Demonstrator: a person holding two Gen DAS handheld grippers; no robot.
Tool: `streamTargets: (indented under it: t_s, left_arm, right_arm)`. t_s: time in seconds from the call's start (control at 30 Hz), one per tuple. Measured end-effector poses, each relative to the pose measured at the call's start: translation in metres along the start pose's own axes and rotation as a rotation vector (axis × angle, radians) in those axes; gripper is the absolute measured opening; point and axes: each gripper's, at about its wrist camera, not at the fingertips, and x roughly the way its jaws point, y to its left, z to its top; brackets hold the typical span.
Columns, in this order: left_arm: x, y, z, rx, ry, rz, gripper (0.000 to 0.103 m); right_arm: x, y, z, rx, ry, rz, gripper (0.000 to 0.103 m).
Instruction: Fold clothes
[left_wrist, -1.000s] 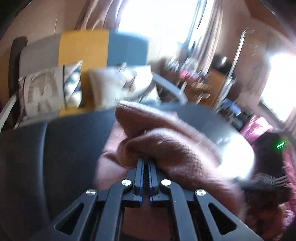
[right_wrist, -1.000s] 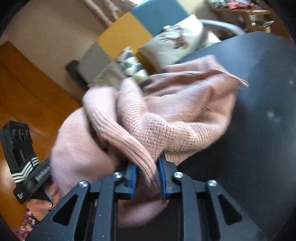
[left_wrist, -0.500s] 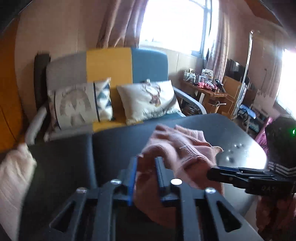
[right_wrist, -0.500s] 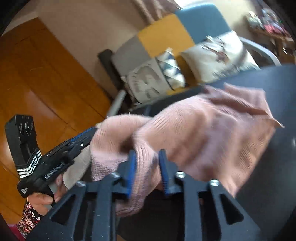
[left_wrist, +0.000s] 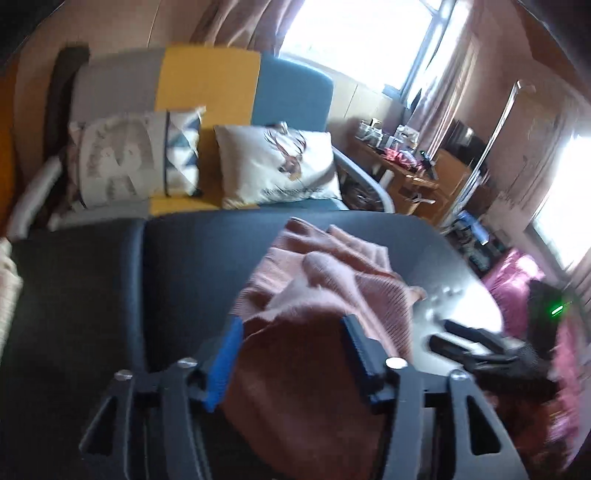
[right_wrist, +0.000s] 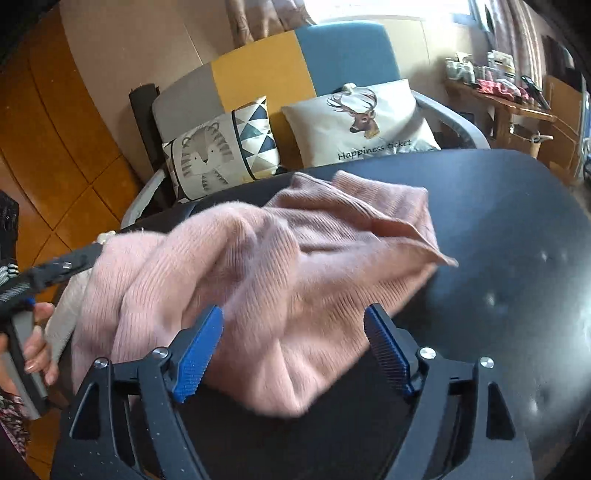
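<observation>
Right wrist: pink sweater (right_wrist: 280, 280) on black table (right_wrist: 517, 229), sofa (right_wrist: 295, 70) behind

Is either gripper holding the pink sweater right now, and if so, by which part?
Neither. The left gripper and the right gripper both stand open, fingers spread wide around the pink sweater, which lies bunched on the dark table.

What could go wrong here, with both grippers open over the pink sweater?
1. The sweater lies bunched, not flat, so the next pinch may catch several layers.
2. Its near edge sits close to the table edge and might slide off.
3. The left gripper and right gripper work close together and could bump.
</observation>
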Motion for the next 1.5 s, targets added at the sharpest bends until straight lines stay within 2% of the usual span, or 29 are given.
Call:
streamTargets:
  t_s: [0.07,0.17,0.27,0.3,0.33,0.37,0.4,0.43,0.47,0.5,0.53,0.57,0.7,0.9,1.0,1.13,1.23,1.3,1.4,1.5]
  left_arm:
    - [0.016,0.0,0.007,-0.016,0.066,0.019,0.076]
    - [0.042,-0.014,0.004,0.073,0.145,0.075,0.076]
    - [0.065,-0.022,-0.007,0.103,0.203,0.083,0.076]
    - [0.073,-0.022,-0.01,0.096,0.222,0.088,0.076]
    - [0.079,-0.02,-0.014,0.085,0.238,0.098,0.076]
    - [0.084,-0.016,-0.018,0.063,0.248,0.089,0.07]
    - [0.087,-0.011,-0.022,0.03,0.252,0.061,0.056]
    - [0.087,-0.006,-0.024,-0.005,0.244,0.039,0.05]
    - [0.085,0.0,-0.026,-0.042,0.224,0.023,0.032]
    - [0.082,0.004,-0.026,-0.07,0.205,0.013,0.021]
    - [0.075,0.006,-0.024,-0.079,0.174,0.015,0.018]
    - [0.065,0.007,-0.021,-0.078,0.133,0.024,0.008]
    - [0.025,0.011,-0.008,-0.075,-0.03,0.059,0.006]
    - [-0.054,0.029,0.015,-0.133,-0.261,0.067,0.006]
    - [-0.076,0.041,0.007,-0.146,-0.302,0.082,0.006]
    - [-0.106,0.058,-0.003,-0.162,-0.356,0.101,0.006]
    - [-0.128,0.07,-0.011,-0.175,-0.397,0.115,0.006]
    - [-0.143,0.079,-0.016,-0.183,-0.424,0.125,0.006]
    - [-0.16,0.091,-0.028,-0.196,-0.45,0.138,0.006]
    - [-0.144,0.104,-0.067,-0.211,-0.4,0.183,0.006]
  right_arm:
    - [0.017,0.008,0.01,-0.03,0.008,-0.009,0.082]
    - [0.046,0.013,0.011,-0.02,0.067,-0.034,0.082]
    - [0.07,0.005,-0.003,0.075,0.145,-0.014,0.079]
    - [0.074,-0.002,-0.009,0.126,0.155,0.026,0.061]
    - [0.076,-0.009,-0.015,0.175,0.154,0.078,0.048]
    - [0.075,-0.016,-0.021,0.22,0.141,0.144,0.031]
    - [0.073,-0.02,-0.024,0.247,0.129,0.184,0.025]
    - [0.069,-0.021,-0.026,0.243,0.119,0.188,0.024]
    - [0.064,-0.021,-0.028,0.231,0.108,0.191,0.022]
    - [0.059,-0.021,-0.029,0.226,0.097,0.196,0.021]
    - [0.052,-0.022,-0.03,0.234,0.084,0.205,0.021]
    - [0.046,-0.022,-0.029,0.243,0.071,0.219,0.02]
    - [0.015,-0.019,-0.026,0.27,0.009,0.27,0.019]
    - [-0.023,-0.018,-0.024,0.293,-0.072,0.305,0.019]
    - [-0.032,-0.012,-0.019,0.263,-0.085,0.311,0.019]
    - [-0.032,0.011,-0.023,0.153,-0.024,0.305,0.017]
    - [-0.021,0.032,-0.044,0.055,0.076,0.354,0.021]
    - [-0.015,0.043,-0.058,0.006,0.122,0.337,0.028]
    - [-0.014,0.042,-0.07,0.002,0.139,0.323,0.038]
    - [-0.024,0.028,-0.071,0.025,0.113,0.294,0.047]
